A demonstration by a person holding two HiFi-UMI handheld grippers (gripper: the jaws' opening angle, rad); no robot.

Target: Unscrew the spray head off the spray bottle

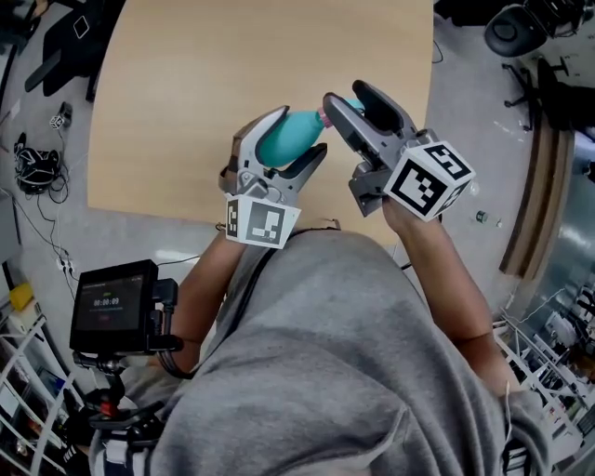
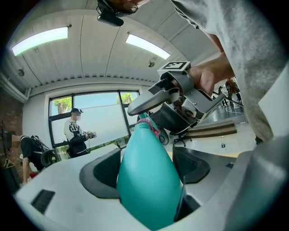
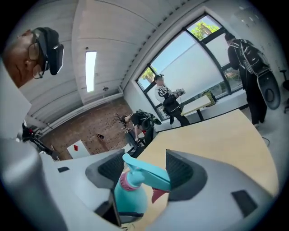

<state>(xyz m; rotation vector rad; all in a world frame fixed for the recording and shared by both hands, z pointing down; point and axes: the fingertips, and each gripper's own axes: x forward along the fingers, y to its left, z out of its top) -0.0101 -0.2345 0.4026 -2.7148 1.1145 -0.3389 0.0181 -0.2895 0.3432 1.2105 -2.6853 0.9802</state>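
Observation:
I hold a teal spray bottle (image 1: 282, 141) in the air over the near edge of the wooden table (image 1: 186, 84). My left gripper (image 1: 303, 132) is shut on the bottle's body, which fills the gap between its pads in the left gripper view (image 2: 145, 180). The teal spray head (image 3: 145, 174), with a pink collar (image 3: 127, 182) and pink trigger (image 3: 156, 195), lies across my right gripper (image 3: 144, 166). Each end of the head rests against a pad. In the head view the right gripper (image 1: 342, 95) meets the bottle's neck from the right.
A small recorder with a screen (image 1: 113, 307) hangs at my lower left. Cables (image 1: 37, 167) lie on the floor left of the table and an office chair (image 1: 516, 28) stands at the far right. A person (image 2: 76, 131) stands by the window.

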